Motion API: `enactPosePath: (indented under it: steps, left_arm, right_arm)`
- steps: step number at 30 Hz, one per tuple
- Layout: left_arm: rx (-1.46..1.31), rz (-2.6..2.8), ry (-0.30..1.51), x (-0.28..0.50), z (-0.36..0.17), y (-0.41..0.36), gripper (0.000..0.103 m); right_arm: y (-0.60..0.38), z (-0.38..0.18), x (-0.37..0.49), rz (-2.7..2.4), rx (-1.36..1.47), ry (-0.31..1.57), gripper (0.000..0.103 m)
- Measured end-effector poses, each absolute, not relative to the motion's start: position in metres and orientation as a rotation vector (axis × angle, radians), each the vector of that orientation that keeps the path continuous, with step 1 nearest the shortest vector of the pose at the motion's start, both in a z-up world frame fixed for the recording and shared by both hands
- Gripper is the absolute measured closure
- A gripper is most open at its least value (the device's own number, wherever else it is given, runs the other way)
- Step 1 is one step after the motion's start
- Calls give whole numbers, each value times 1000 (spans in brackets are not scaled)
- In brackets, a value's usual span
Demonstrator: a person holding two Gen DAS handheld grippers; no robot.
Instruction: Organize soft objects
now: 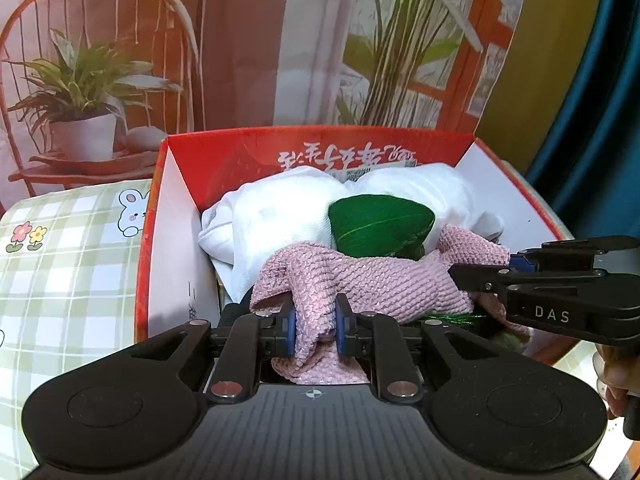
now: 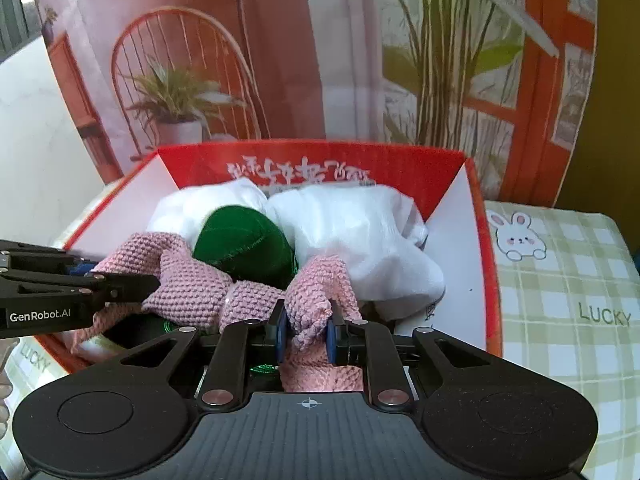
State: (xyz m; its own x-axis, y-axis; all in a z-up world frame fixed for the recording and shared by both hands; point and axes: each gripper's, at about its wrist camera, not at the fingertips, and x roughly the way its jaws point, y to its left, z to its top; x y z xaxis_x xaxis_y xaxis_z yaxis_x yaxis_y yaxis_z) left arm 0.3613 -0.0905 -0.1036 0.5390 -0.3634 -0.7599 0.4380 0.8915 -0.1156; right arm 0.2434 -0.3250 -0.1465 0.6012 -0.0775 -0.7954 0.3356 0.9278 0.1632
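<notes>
Supporting surface: a flat area covered with a green-and-white checked cloth [image 2: 560, 280], printed with a cartoon rabbit [image 2: 519, 236], small flowers [image 1: 27, 236] and the word "LUCKY"; the cloth is visible on both sides of the load; resting directly on it: one open red cardboard box [image 1: 320, 152] with white inner side walls and white printed characters on its red far wall; the box stands upright, its base on the cloth.
</notes>
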Motion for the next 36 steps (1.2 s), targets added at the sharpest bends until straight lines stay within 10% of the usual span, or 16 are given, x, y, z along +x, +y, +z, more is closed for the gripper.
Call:
enactPosePath:
  steps: [9, 19, 31, 36]
  left_arm:
    - [83, -457, 836, 351, -101, -91, 79]
    - [55, -404, 711, 317, -73, -80, 8]
    - [56, -351, 627, 274, -38, -65, 0]
    - [99, -281, 605, 252, -28, -61, 0]
  right_arm:
    - [-331, -154, 238, -267, 342, 912, 85]
    - [-314, -118, 220, -330, 183, 850, 54]
    - [-297, -79, 184, -327, 157, 747, 2]
    - [-288, -63, 169, -310, 181, 717, 0]
